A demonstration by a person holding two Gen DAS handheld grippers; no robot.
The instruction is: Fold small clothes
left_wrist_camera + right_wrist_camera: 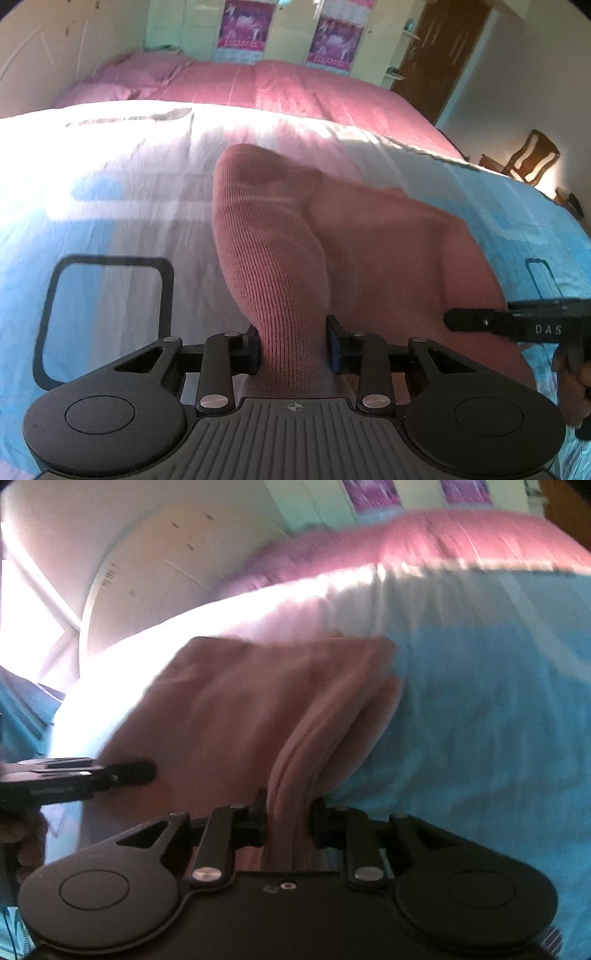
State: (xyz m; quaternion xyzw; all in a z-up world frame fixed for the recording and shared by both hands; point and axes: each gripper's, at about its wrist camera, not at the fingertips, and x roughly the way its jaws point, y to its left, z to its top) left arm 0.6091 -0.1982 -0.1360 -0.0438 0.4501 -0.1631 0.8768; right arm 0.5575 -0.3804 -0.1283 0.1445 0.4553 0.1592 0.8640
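Each camera sits just behind its own tongs, looking forward and low across the bed. The left tongs and right tongs fill each view's lower edge at close range. Both views share the pink knit garment, the headboard wall ahead, and each other's tongs alongside.

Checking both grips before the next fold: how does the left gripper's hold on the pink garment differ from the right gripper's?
The left gripper pinches a thick, rounded bunch of the pink garment; the right gripper pinches a thinner stack with visible layered edges. The left jaws stand wider apart around their bunch than the right jaws do. Shared: both are shut on the same garment, over the blue and white sheet.
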